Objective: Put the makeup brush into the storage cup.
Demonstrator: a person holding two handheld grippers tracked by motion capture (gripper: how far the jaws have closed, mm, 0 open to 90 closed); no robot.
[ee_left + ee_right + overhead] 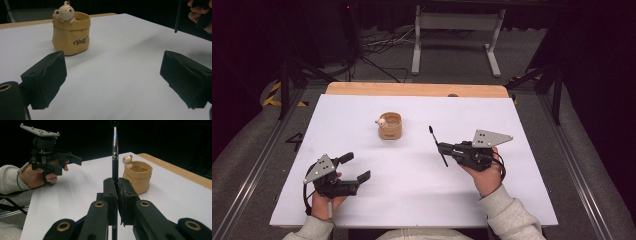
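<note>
One brush point(438, 146), slim and black with a silver band below its tip, is sitting clamped in the right tongs point(445, 148), whose jaws are closing tight on its handle; it is hanging above the desk point(412, 200) just right of the pot point(390, 125). One tan pot, shaped like a folded bag with a small white bear point(382, 121) on its rim, is standing upright toward the far middle of the desk. Two tongs are working here: the left tongs point(355, 167) are sitting nearer the person than the pot and to its left, jaws spread wide and gripping nothing, held by the left hand point(324, 202). The right hand point(487, 179) is holding the other tongs.

Around the pot the white surface is lying bare on every side, with a wooden edge point(417, 89) showing beyond it at the far side.

The left gripper view is showing dark lettering on the pot's point(71, 35) front, which the high view is leaving unreadable. The right gripper view is showing the brush point(114, 155) standing upright between the jaws, its tip cut off at the top.
</note>
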